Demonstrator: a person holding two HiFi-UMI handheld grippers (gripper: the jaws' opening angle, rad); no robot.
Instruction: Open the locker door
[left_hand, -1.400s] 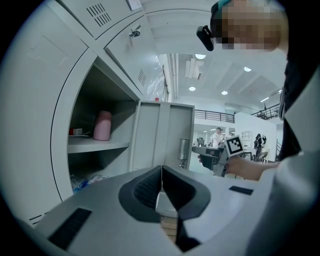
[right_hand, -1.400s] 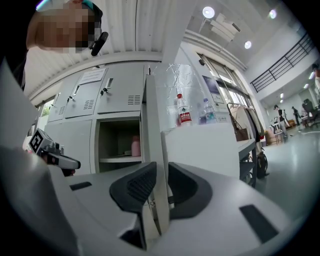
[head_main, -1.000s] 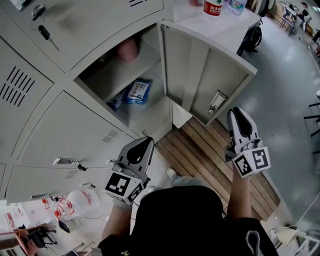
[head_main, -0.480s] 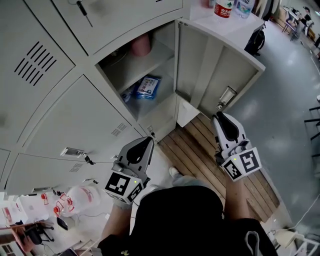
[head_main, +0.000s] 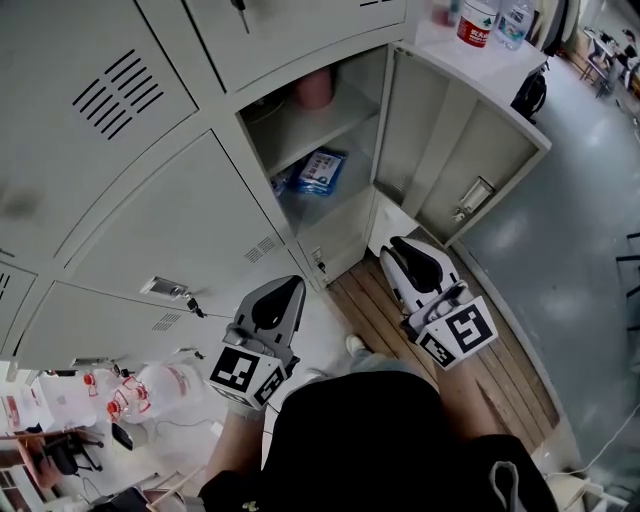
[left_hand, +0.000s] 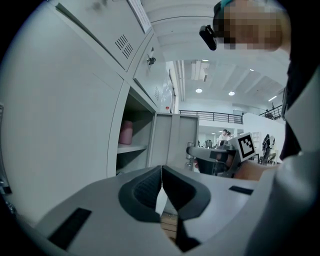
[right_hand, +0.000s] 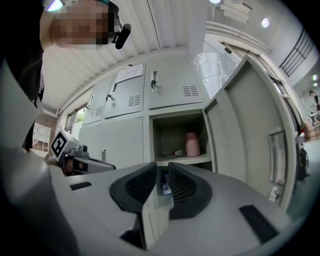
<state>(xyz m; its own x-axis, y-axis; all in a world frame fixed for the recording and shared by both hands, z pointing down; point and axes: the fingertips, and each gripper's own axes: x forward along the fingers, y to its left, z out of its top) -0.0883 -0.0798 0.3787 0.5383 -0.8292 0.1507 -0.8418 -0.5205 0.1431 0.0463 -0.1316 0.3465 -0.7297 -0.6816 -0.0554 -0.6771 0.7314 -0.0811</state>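
Observation:
The grey locker door (head_main: 470, 150) stands wide open to the right of its compartment (head_main: 330, 140), its latch (head_main: 472, 198) showing on the inner face. A pink cup (head_main: 316, 88) sits on the shelf and a blue packet (head_main: 318, 170) lies below it. My right gripper (head_main: 397, 247) hovers in front of the compartment's lower corner, clear of the door. In the right gripper view its jaws (right_hand: 162, 172) stand a narrow gap apart with nothing between them. My left gripper (head_main: 290, 286) is lower left, before the neighbouring door; its tips (left_hand: 161, 172) touch, with nothing held.
Closed lockers (head_main: 170, 230) fill the left, and a key (head_main: 240, 12) hangs in one above. Bottles (head_main: 478, 18) stand on top of the open door's far side. A slatted wooden platform (head_main: 400, 320) lies under the door. A plastic bag (head_main: 150, 390) sits lower left.
My right gripper has swung left, away from the door's latch and toward the compartment. The lockers have slid right in the head view. The door stays open.

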